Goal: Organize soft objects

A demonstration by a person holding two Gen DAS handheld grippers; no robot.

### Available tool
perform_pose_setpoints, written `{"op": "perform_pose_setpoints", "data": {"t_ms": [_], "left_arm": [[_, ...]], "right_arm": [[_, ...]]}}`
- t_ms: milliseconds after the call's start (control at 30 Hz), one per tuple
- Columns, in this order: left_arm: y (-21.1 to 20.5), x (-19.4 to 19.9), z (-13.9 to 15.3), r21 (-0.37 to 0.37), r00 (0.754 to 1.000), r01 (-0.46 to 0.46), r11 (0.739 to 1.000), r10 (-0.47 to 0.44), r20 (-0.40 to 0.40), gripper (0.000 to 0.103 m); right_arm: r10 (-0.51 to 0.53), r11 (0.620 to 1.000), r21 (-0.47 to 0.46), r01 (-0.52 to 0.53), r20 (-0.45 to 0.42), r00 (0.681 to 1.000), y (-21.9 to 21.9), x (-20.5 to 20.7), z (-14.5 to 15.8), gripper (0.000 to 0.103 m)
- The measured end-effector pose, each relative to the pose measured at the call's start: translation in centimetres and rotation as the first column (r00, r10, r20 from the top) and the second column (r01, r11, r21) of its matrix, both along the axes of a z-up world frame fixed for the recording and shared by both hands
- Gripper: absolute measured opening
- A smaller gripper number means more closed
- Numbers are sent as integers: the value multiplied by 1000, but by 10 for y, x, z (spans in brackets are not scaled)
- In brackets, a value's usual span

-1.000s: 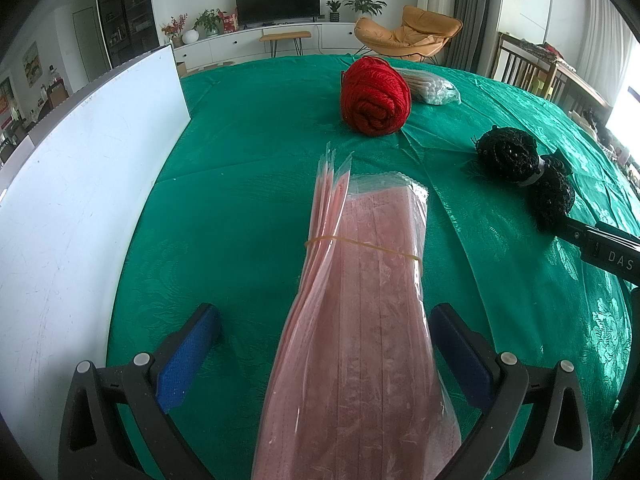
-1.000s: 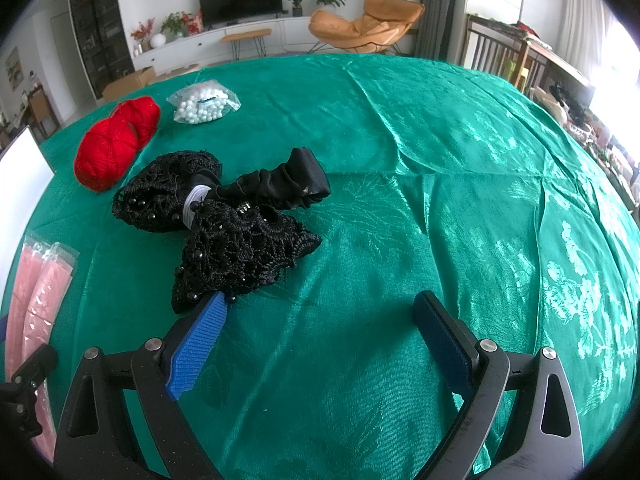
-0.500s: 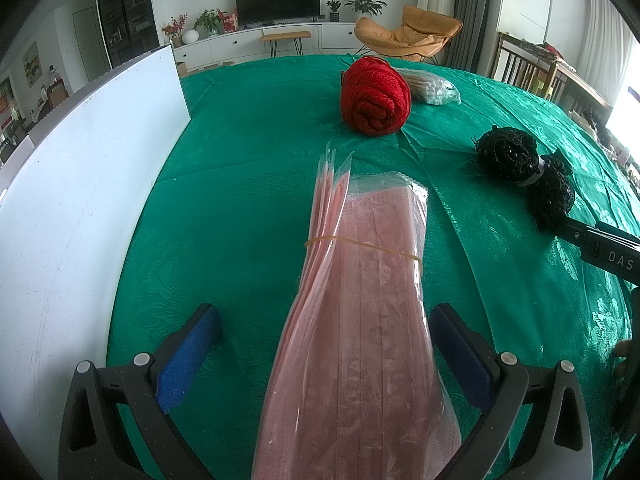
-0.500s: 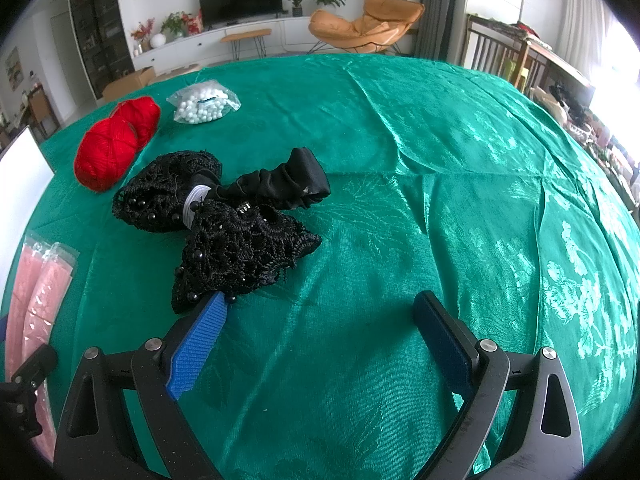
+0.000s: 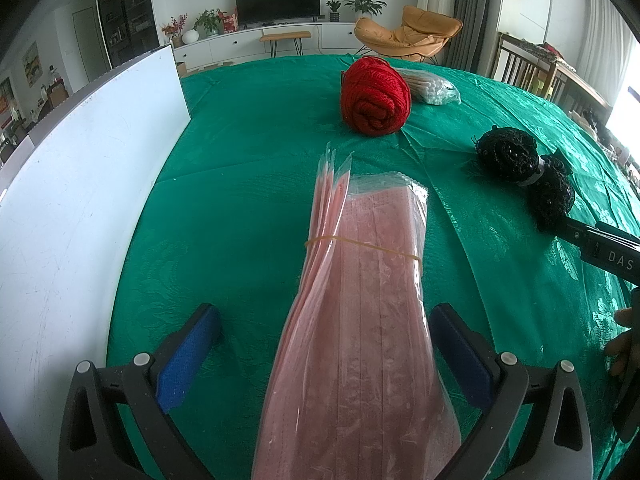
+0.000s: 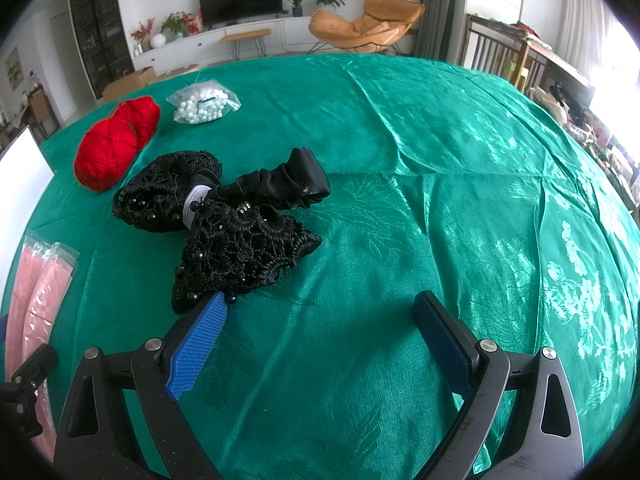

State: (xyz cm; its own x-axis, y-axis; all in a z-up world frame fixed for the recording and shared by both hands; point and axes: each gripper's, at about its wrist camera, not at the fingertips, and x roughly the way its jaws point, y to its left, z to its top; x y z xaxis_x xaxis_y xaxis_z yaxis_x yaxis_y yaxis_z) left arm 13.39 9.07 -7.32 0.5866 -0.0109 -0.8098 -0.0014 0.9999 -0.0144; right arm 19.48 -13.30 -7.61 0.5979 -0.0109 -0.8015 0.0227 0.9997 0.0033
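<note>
A banded stack of pink masks in clear bags [image 5: 360, 320] lies on the green tablecloth [image 5: 240, 184] between the wide-open fingers of my left gripper [image 5: 320, 344]; it also shows in the right wrist view [image 6: 36, 292]. A black lace bundle [image 6: 236, 220] lies just ahead-left of my open, empty right gripper [image 6: 320, 336], its left fingertip [image 6: 212, 312] at the lace's near edge. The lace also shows in the left wrist view [image 5: 516, 160]. A red yarn ball [image 5: 374, 96] and a bag of white balls [image 6: 204, 104] lie farther back.
A white board [image 5: 80, 200] stands along the left side of the table. The right gripper's body [image 5: 600, 248] and a hand reach in at the right of the left wrist view. Chairs and living-room furniture lie beyond the table.
</note>
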Motion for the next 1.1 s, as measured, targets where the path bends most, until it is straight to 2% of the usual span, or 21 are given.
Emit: {"op": "perform_pose_setpoints", "data": {"t_ms": [1000, 1067, 1100], "left_arm": [[0, 0, 0, 0, 1000, 0, 1000, 0, 0, 103], [0, 0, 0, 0, 1000, 0, 1000, 0, 0, 103], [0, 0, 0, 0, 1000, 0, 1000, 0, 0, 103]], "right_arm": [[20, 1000, 2, -20, -1, 1000, 0, -2, 1, 96], [75, 996, 54, -75, 8, 997, -5, -8, 5, 95], [100, 984, 145, -107, 54, 993, -13, -15, 11, 94]]}}
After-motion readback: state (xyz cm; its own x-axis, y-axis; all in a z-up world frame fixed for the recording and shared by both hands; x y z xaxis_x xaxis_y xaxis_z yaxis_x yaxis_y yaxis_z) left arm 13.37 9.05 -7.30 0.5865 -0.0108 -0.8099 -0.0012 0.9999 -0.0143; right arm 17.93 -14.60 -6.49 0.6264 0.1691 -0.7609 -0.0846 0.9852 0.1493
